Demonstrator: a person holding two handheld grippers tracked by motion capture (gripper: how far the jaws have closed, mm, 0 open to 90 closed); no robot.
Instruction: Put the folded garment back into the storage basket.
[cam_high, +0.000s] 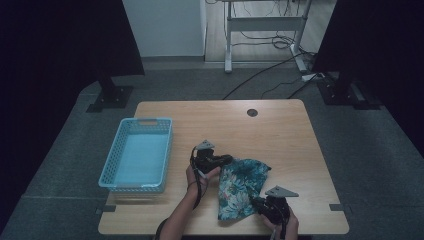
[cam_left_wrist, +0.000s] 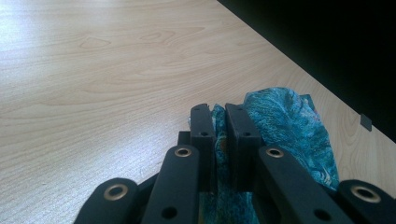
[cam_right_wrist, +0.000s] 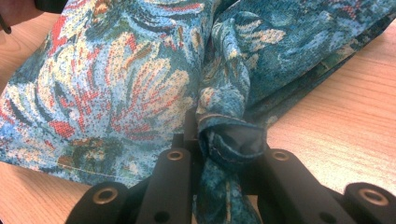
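Both hands are on the job here, and it is all about the floral cloth (cam_high: 240, 186), a teal piece with red and cream flowers lying on the wooden table (cam_high: 280, 135) toward its near edge, right of the middle. The left gripper (cam_high: 226, 160) comes in from the left and has its jaws drawn narrow on the cloth's far left corner; in the left gripper view you see the two black pads nearly together with a thin fold of the teal fabric (cam_left_wrist: 219, 135) pinched between them, the rest of the cloth bunched just to the right on the wood. Over at the near edge, the right gripper (cam_high: 256, 202) has the cloth's lower right corner, and the right gripper view tells it nicely: a rolled, gathered hem (cam_right_wrist: 231, 140) sits clamped between the jaws, which stand close together around that thick bundle (the pads themselves are mostly buried under fabric). The cloth spreads away from that grip, wrinkled and partly folded over itself, resting on the table between the two tools. Off to the left, well apart from all this, a light blue basket (cam_high: 111, 165) stands on the table near its left edge, and a small dark round grommet (cam_high: 252, 112) sits at the far side.
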